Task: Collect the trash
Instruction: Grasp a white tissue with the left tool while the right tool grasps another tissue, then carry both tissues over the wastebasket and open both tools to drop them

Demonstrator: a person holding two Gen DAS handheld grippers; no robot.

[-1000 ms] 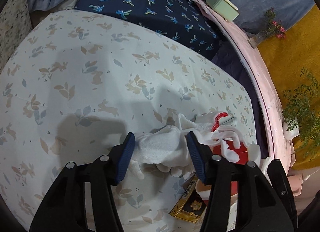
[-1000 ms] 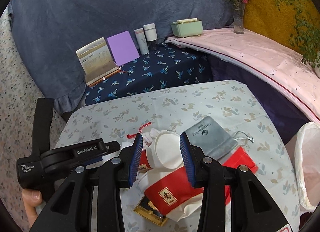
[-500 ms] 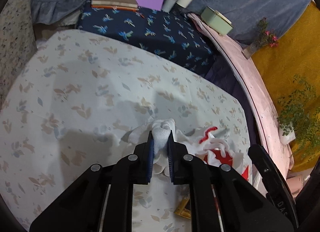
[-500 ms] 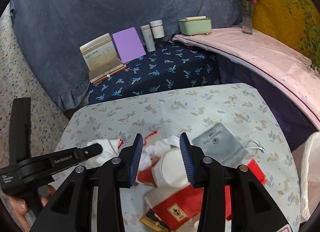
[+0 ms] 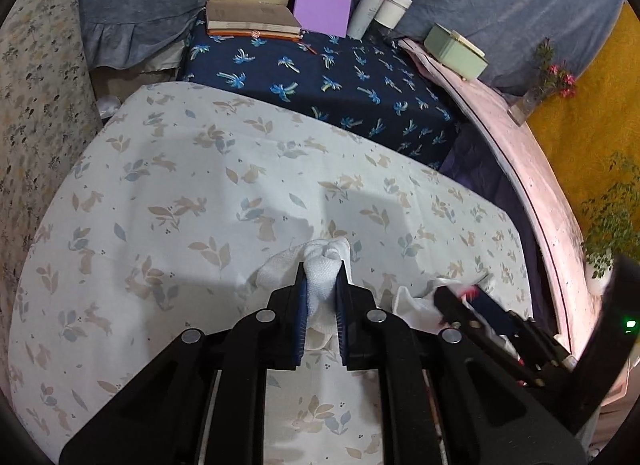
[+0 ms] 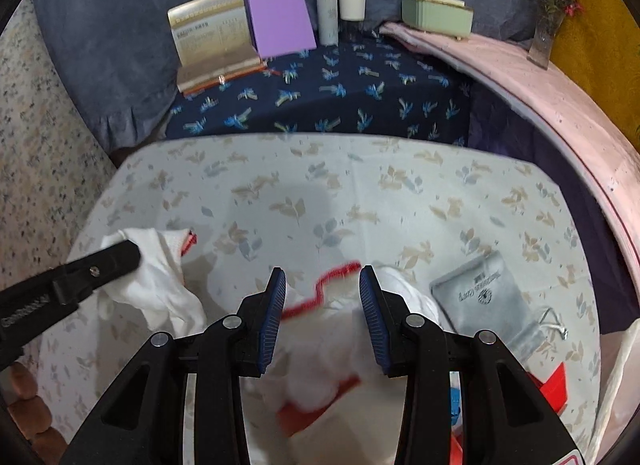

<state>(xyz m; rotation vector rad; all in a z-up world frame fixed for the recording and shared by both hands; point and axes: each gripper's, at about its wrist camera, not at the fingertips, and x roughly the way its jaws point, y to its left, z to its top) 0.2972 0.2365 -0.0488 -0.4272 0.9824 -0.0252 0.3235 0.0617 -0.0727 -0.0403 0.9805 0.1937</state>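
White cloth glove (image 5: 322,279) clenched between the left gripper (image 5: 320,297) pads, right gripper (image 6: 322,307) jaws apart over blurred white-and-red trash (image 6: 320,349), leaf-print tablecloth (image 6: 320,185) beneath.

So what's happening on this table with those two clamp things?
A person is clearing trash off a table covered in a leaf-print cloth, with a two-finger gripper in each hand. The left gripper is shut on a crumpled white cloth. The right gripper is open and hovers over a blurred pile of white and red rubbish; its pads are not pressing on anything. A grey pouch lies on the table beside that pile.
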